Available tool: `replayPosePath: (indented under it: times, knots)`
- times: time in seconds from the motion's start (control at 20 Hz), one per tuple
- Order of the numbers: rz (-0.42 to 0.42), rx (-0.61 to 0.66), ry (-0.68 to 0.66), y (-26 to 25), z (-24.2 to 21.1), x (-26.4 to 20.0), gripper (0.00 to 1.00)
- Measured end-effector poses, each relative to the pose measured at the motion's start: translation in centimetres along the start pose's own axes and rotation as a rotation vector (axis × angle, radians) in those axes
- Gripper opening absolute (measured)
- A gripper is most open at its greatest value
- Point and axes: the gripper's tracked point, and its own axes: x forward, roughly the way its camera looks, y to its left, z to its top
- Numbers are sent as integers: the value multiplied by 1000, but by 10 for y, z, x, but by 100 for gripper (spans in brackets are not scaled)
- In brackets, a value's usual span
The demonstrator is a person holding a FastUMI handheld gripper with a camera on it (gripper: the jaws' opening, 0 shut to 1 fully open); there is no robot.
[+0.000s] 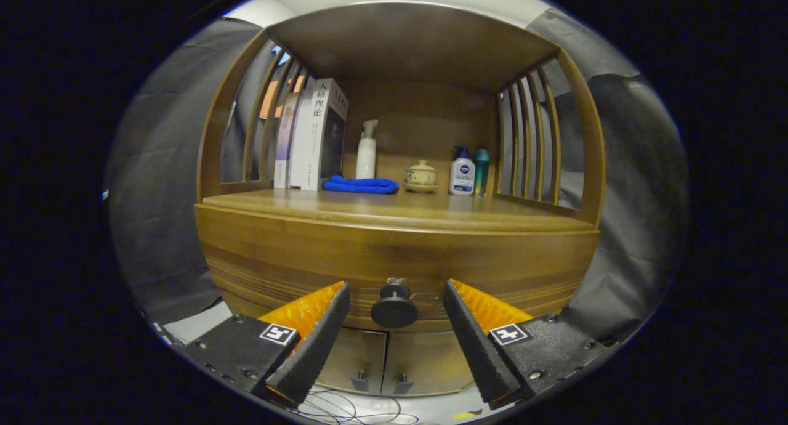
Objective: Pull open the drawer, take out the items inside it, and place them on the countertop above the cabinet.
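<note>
A wooden cabinet faces me, its drawer front (295,259) closed and flush under the countertop (381,208). A dark round knob (394,308) sticks out from the middle of the drawer. My gripper (396,292) is open, one finger on each side of the knob with a gap to both; neither finger touches it. The inside of the drawer is hidden.
On the countertop stand books (314,135) at the left, a folded blue cloth (362,184), a white pump bottle (367,151), a small lidded cup on a saucer (421,175), a lotion bottle (462,174) and a teal bottle (481,169). Slatted sides enclose the shelf. Two small cabinet doors (385,363) sit below the drawer.
</note>
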Motion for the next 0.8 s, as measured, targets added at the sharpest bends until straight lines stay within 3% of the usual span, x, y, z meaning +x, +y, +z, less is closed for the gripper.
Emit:
replayPosePath:
  times: [0.25, 0.5, 0.8]
  knots:
    - [1, 22, 50, 6, -15, 17, 84]
    - [-33, 70, 56, 2, -18, 22, 48]
    - [-23, 87, 69, 1, -19, 21, 40]
